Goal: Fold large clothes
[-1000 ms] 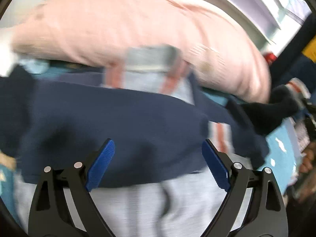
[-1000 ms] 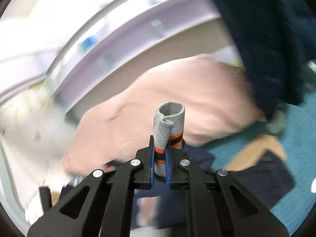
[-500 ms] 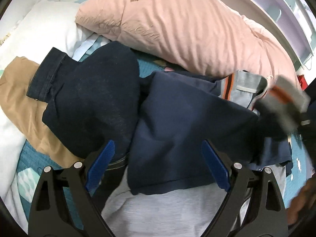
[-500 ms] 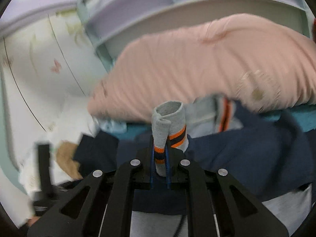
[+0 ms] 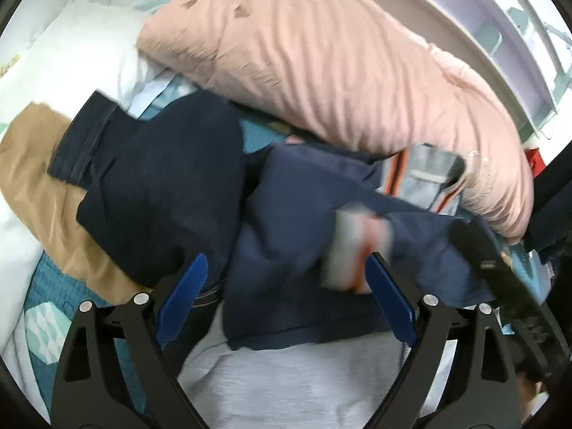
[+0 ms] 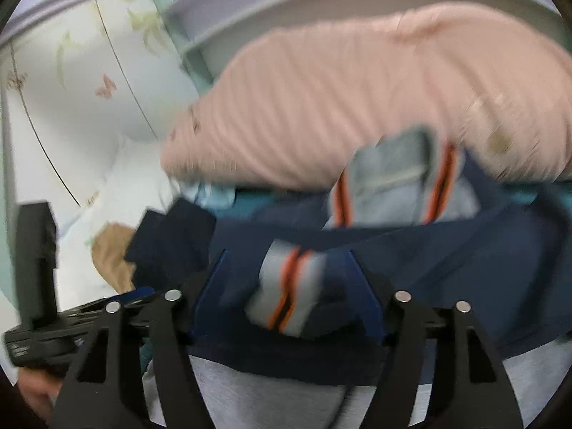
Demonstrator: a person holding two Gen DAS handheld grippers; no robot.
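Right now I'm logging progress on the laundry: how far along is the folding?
Barely begun. Nothing looks folded: the navy garment, dark jeans and tan cloth lie crumpled by the pink pillow. In hand: nothing; the right claw is open with a striped sock loose between its fingers, and the left claw is open over the navy garment. All the folding is left.

pillow at the back, sweatshirt spread just in front of it, cuff lying on top, jeans to its left, over the trousers.
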